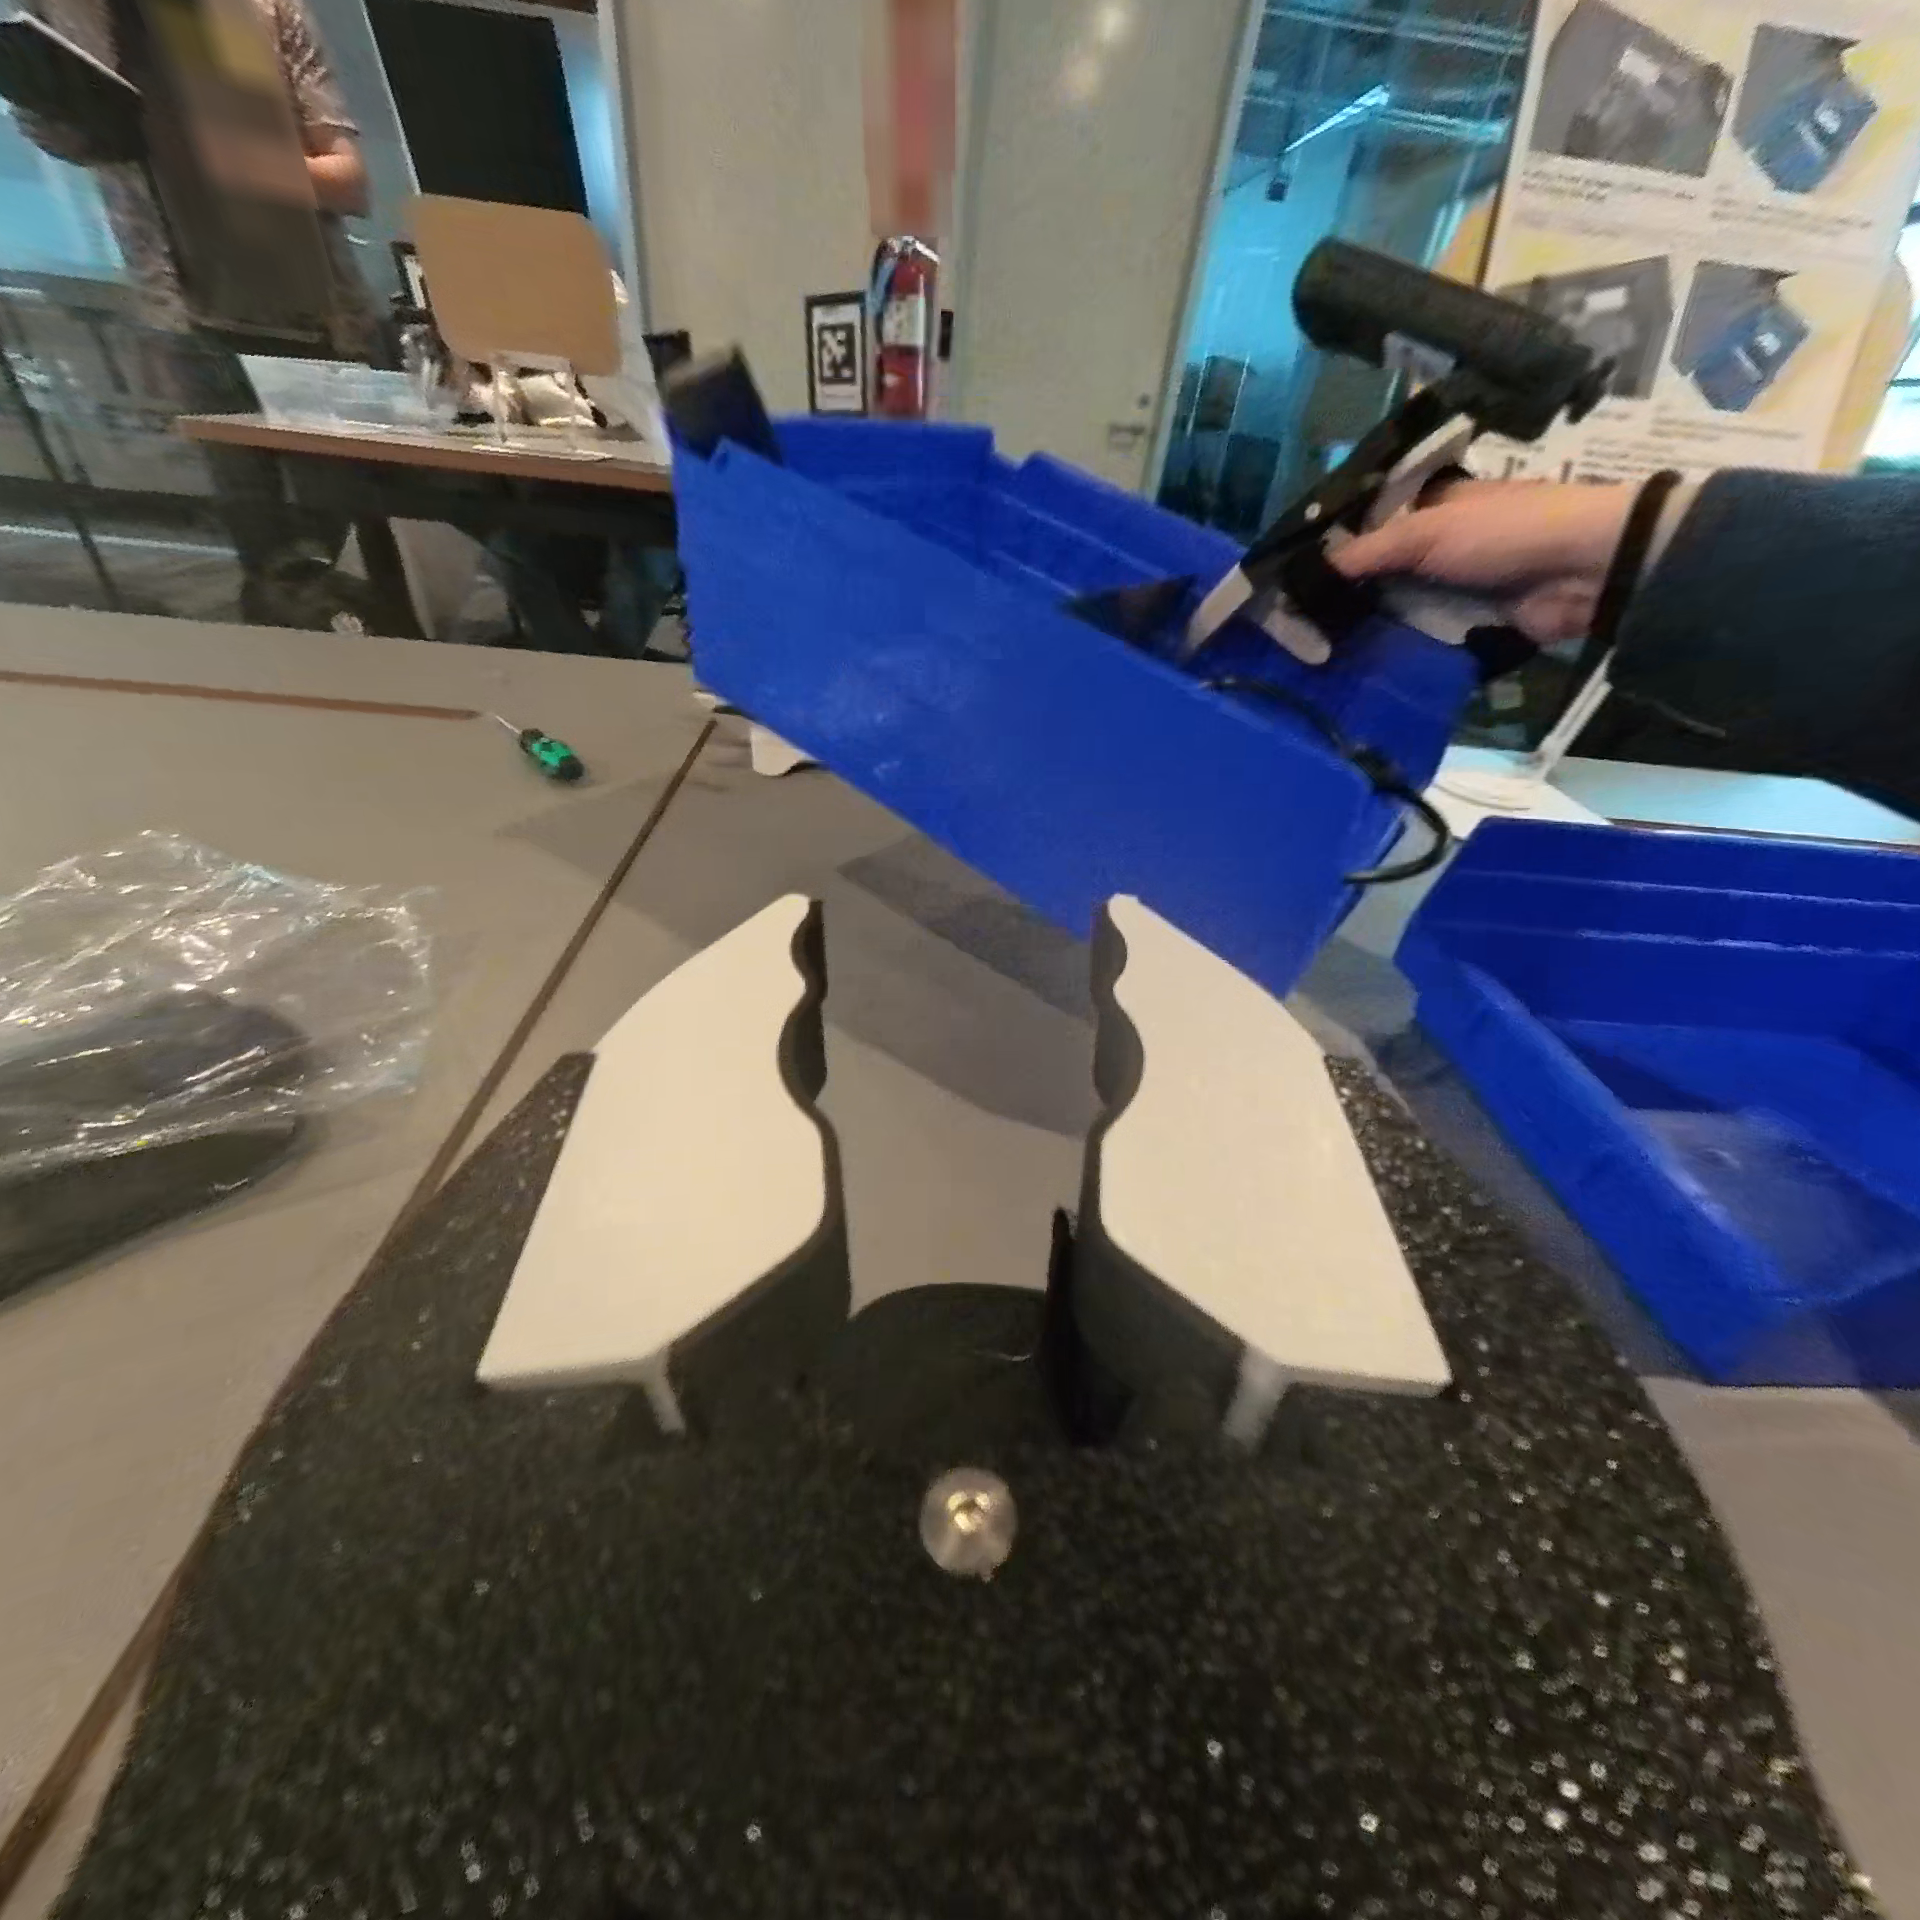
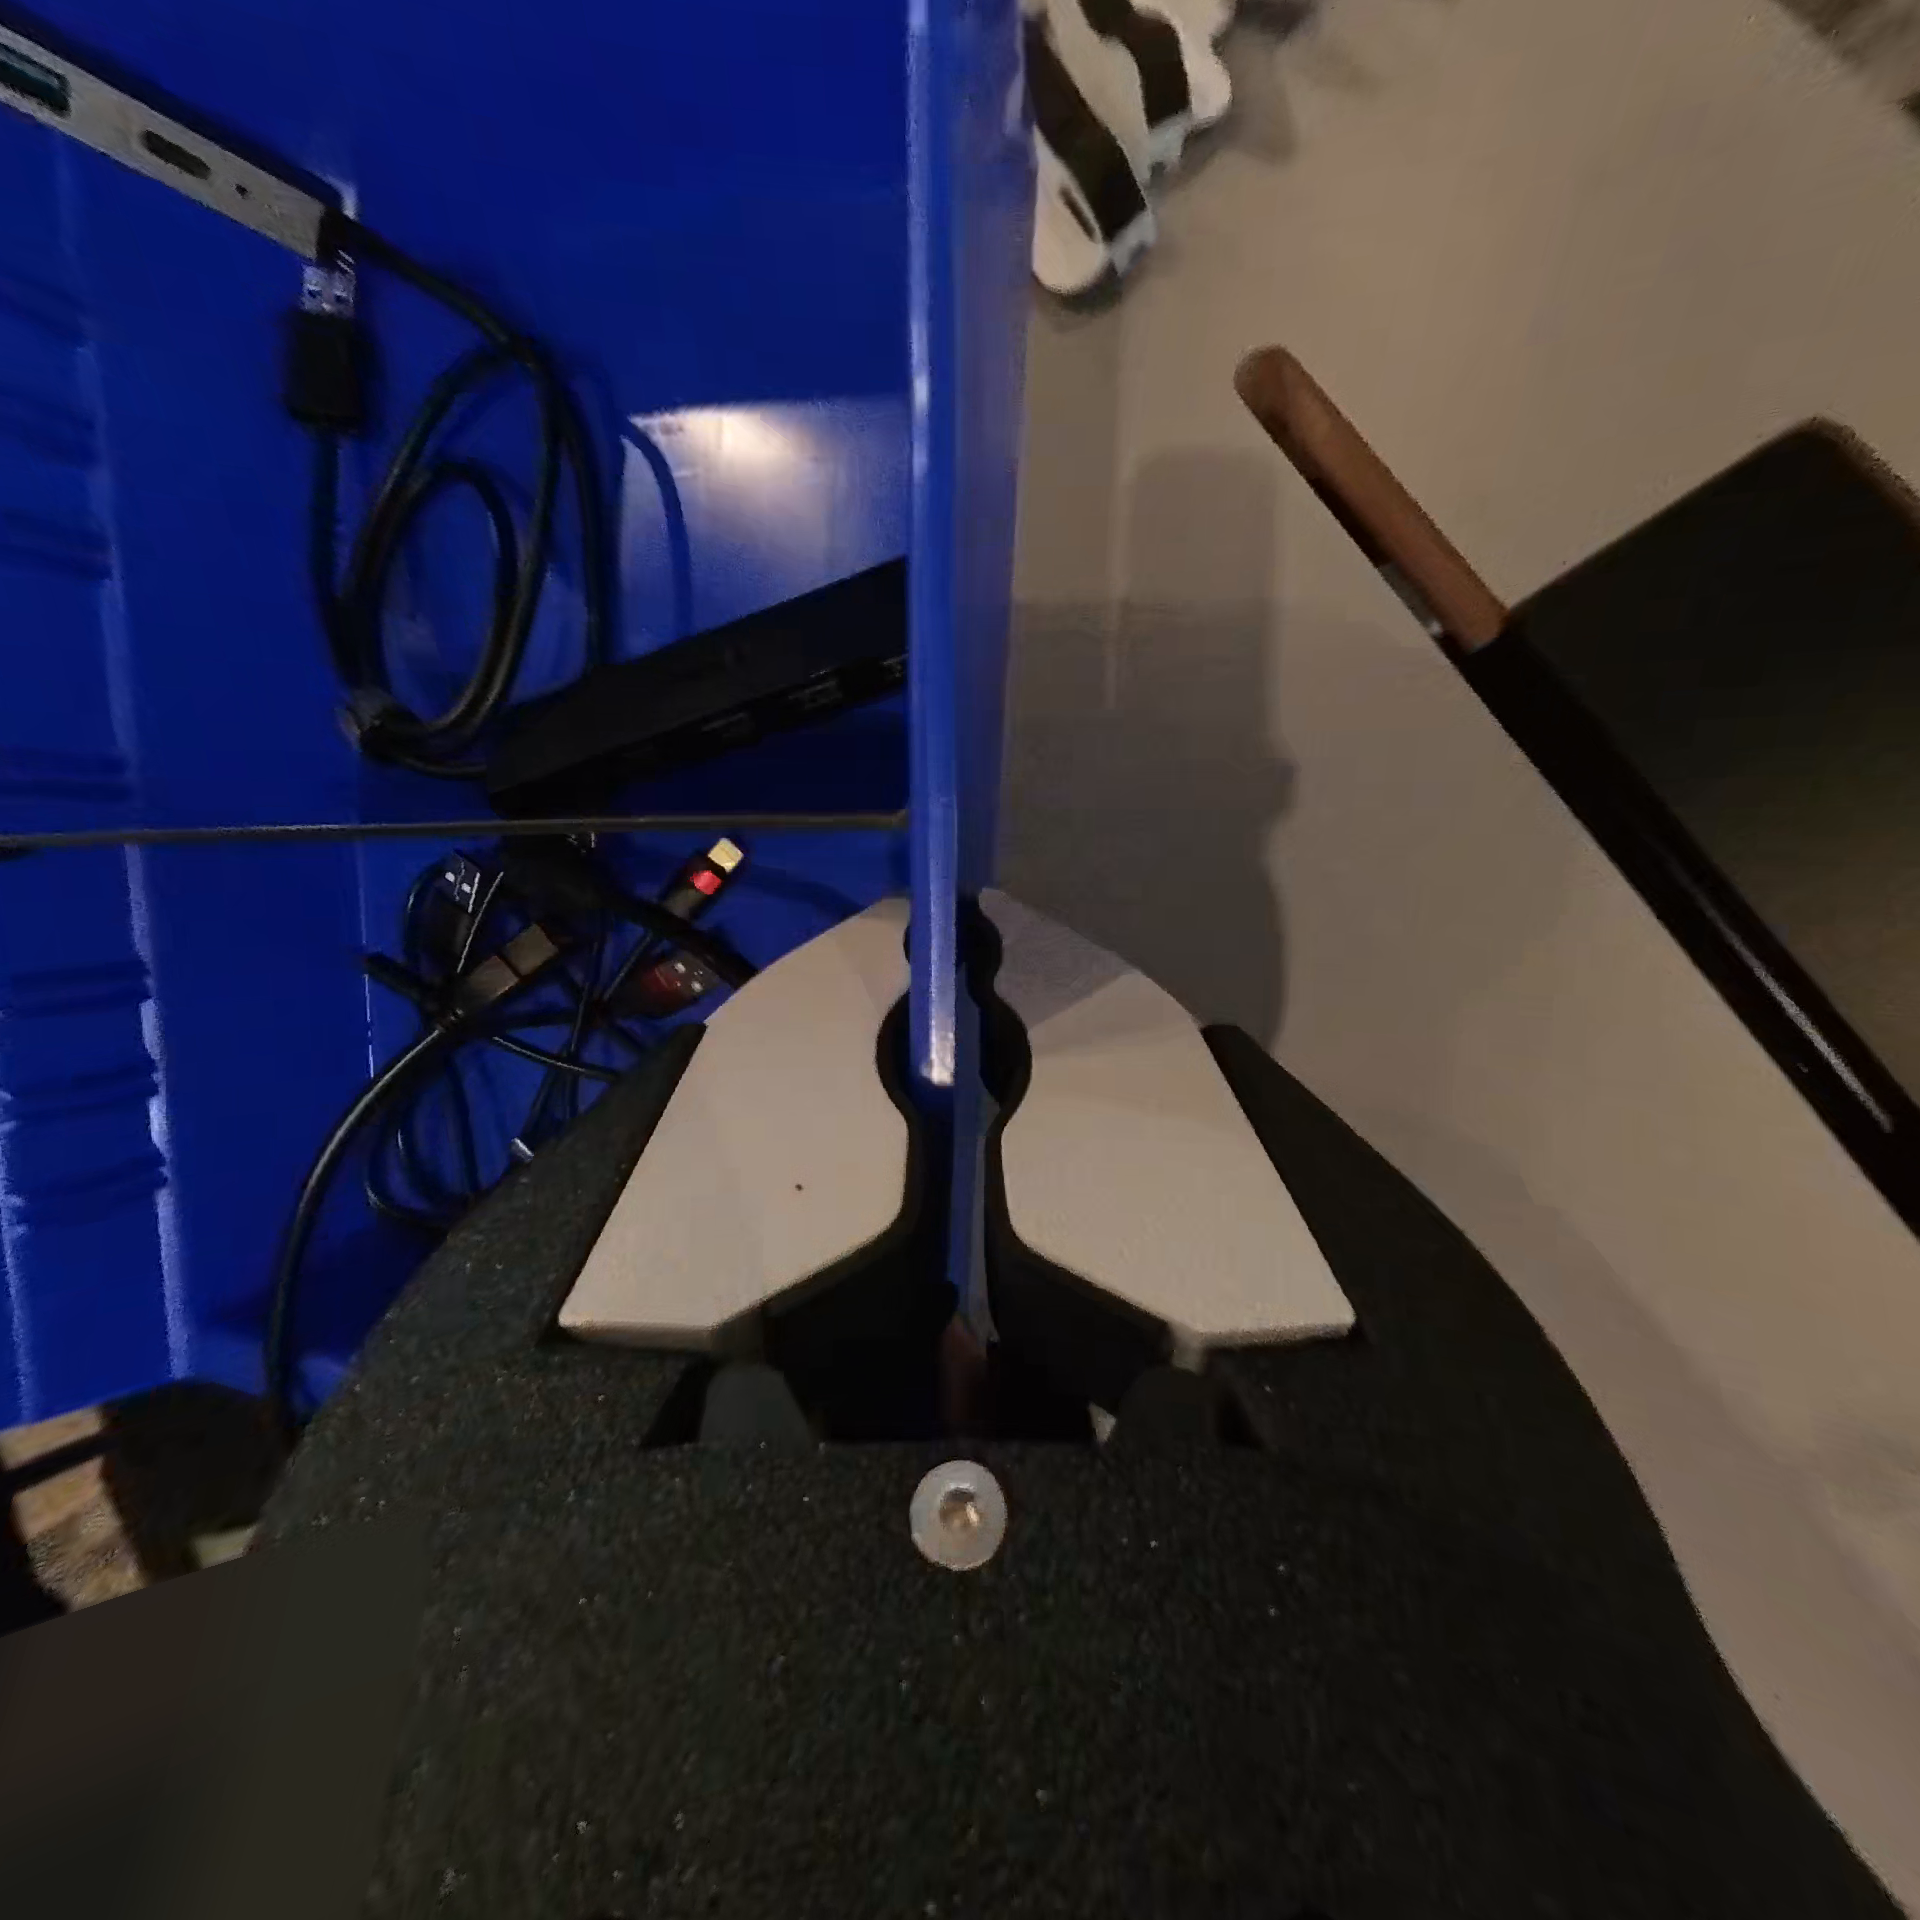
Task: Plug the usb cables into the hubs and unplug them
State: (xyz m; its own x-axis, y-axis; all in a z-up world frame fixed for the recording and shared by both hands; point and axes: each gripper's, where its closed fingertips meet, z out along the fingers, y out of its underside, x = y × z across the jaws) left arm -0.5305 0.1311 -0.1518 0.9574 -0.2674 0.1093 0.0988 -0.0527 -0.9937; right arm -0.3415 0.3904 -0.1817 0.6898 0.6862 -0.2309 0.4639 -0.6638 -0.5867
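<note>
A blue bin [image 1: 987, 748] hangs tilted above the grey table. My right gripper [image 1: 1236, 613] is shut on its side wall; in the right wrist view the gripper [image 2: 951, 925] clamps the thin blue wall [image 2: 961, 520]. Inside the bin lie a silver hub [image 2: 156, 156], a black hub [image 2: 707, 696], a coiled black cable [image 2: 447, 540] and a tangle of USB cables [image 2: 520, 977], one with a red plug [image 2: 707, 883]. A black cable [image 1: 1403, 821] dangles out of the bin's corner. My left gripper [image 1: 961, 925] is open and empty, just below and in front of the bin.
A second blue bin [image 1: 1662, 1039] stands on the table at the right. A clear plastic bag [image 1: 187, 1018] with dark items lies at the left, and a green-handled screwdriver [image 1: 551, 753] farther back. A black panel with a brown edge [image 2: 1662, 727] is right of the held bin.
</note>
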